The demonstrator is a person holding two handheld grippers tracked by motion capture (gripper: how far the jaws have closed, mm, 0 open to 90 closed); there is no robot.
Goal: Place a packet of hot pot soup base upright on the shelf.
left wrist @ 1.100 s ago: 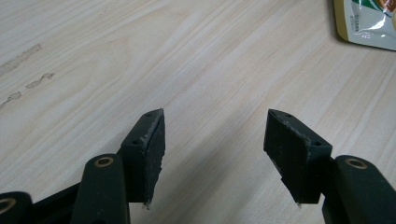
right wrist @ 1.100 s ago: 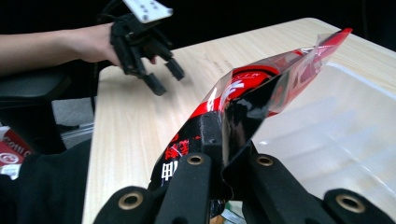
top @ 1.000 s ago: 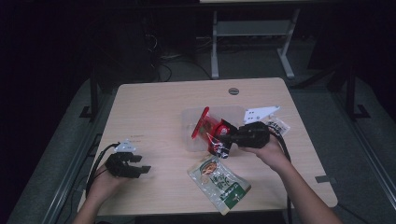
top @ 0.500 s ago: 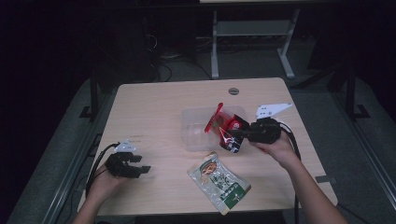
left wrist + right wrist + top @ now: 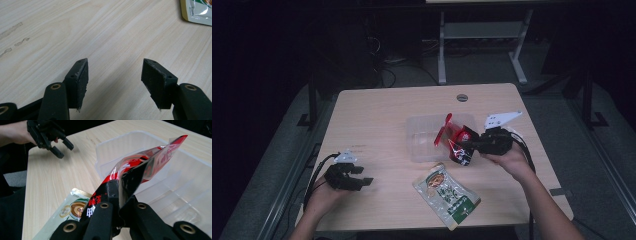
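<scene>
The right tool (image 5: 468,146) grips the red-and-black foil packet (image 5: 455,141) above the clear plastic tray (image 5: 422,140), unreleased; the green-and-white pouch (image 5: 446,194) waits on the desk (image 5: 382,115); the left tool (image 5: 362,176) rests wide.

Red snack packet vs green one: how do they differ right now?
The red packet is clamped in the right gripper and lifted at the clear bin's edge; the green packet lies flat on the table, untouched. Red stands tilted on edge; green faces up. Both are sealed pouches.
</scene>
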